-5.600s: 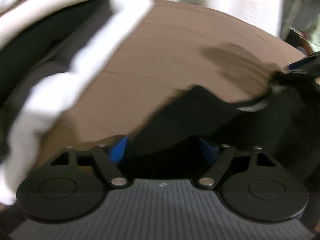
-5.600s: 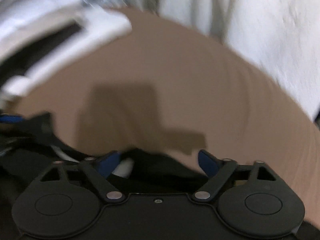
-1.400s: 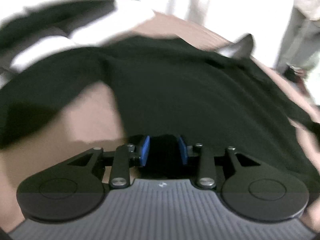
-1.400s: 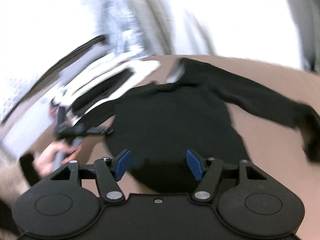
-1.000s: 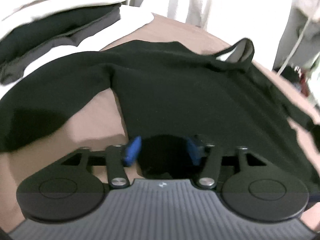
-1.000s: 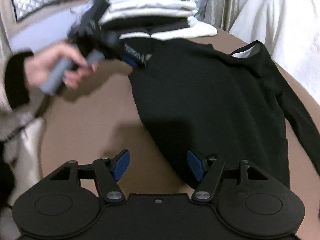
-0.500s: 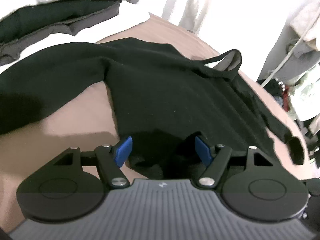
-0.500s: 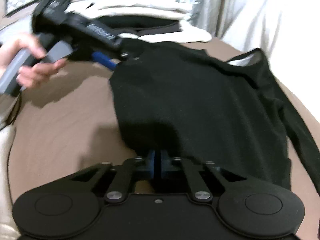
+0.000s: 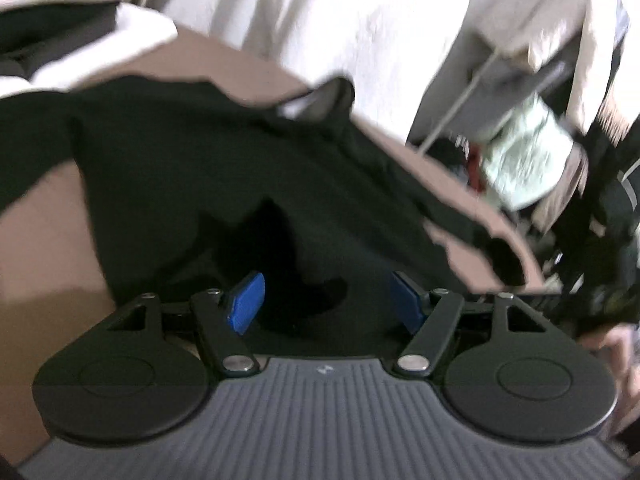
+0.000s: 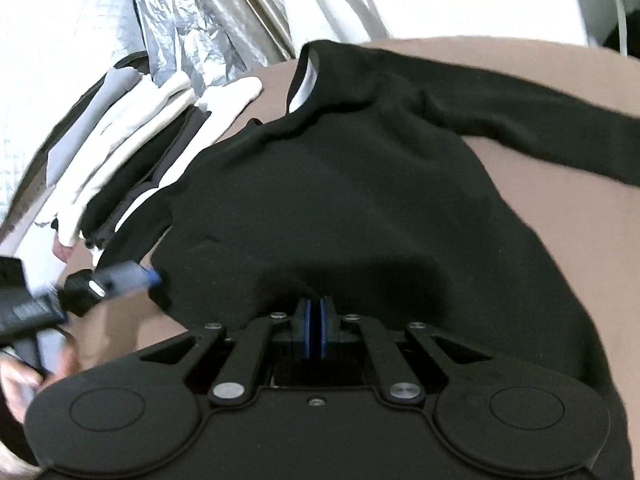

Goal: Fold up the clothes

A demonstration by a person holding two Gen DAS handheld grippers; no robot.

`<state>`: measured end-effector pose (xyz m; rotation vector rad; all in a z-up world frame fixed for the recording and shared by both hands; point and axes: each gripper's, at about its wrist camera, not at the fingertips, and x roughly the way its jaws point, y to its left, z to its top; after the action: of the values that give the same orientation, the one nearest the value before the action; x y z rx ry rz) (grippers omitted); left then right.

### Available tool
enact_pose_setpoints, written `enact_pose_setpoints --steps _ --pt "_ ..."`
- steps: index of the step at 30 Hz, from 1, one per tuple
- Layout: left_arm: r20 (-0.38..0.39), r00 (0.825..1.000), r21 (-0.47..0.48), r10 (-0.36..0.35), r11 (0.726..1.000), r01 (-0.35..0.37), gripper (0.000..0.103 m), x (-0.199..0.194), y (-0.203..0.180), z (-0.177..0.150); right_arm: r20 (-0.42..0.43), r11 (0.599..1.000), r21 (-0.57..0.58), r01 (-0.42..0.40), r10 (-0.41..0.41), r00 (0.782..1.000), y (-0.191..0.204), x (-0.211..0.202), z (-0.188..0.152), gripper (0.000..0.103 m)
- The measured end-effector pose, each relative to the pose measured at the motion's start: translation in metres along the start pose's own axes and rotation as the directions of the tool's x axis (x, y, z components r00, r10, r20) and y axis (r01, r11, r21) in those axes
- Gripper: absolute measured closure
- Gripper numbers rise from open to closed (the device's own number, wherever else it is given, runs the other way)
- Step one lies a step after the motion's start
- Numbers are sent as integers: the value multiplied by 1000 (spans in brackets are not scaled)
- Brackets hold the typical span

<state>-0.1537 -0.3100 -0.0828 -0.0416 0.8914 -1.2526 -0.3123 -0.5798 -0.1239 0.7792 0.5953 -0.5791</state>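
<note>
Across the brown surface (image 10: pixel 592 80) lies the black top (image 10: pixel 360 184), spread flat with its collar away from you and one sleeve (image 10: pixel 540 128) stretched out to the right. Your right gripper (image 10: pixel 315 330) has its blue pads pressed together at the near hem, pinching the fabric (the cloth itself is hard to see in the dark gap). Your left gripper (image 9: pixel 326 300) hangs wide apart over the hem with nothing clamped between its pads. Folded clothes (image 10: pixel 132 136) sit stacked just beyond the top's left sleeve.
</note>
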Motion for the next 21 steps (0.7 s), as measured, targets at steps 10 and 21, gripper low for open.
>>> enact_pose_setpoints --steps 10,21 --pt "-30 999 89 -21 996 24 99 -17 -33 -9 -54 975 66 -210 214 975 -5 -42 1 89" --pt "-254 958 -93 -134 989 113 99 -131 -41 -65 -68 935 355 -17 44 997 -103 -138 5 45"
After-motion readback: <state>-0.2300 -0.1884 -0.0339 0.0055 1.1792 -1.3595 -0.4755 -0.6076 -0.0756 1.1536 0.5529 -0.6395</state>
